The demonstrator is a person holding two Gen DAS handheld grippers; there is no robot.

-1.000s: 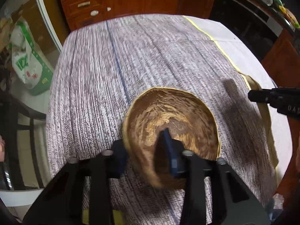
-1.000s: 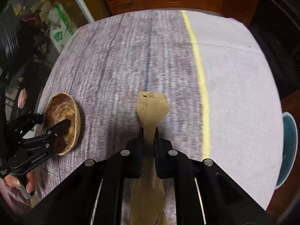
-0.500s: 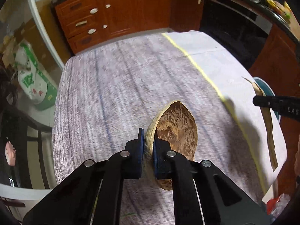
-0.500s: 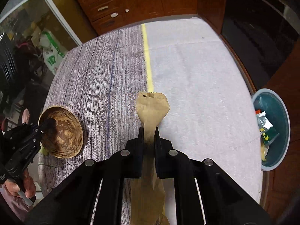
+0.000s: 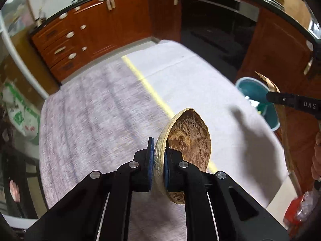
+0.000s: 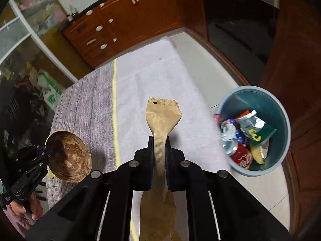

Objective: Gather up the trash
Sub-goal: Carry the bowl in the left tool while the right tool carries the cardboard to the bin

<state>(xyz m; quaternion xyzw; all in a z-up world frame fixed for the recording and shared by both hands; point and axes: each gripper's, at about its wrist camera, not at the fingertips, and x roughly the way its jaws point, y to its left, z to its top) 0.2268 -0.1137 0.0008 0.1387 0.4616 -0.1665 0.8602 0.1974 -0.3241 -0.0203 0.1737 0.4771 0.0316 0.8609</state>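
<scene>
On the left, the left tongs [image 5: 158,167] pinch the rim of a brown shell bowl [image 5: 187,146], lifted above the surface [image 5: 96,120]. Next, the right tongs [image 6: 159,157] squeeze a brown paper bag [image 6: 162,114], near the blue bin [image 6: 280,108] of trash.

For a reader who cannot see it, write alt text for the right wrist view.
The right gripper pinches a crumpled brown paper bag above a cloth-covered table. To its right, a teal bin on the floor holds wrappers and a red can; at left, the left gripper grips a coconut shell half.

Probably a home kitchen: wooden cabinets [image 6: 120,22], cloth-covered table [image 6: 180,76].
</scene>
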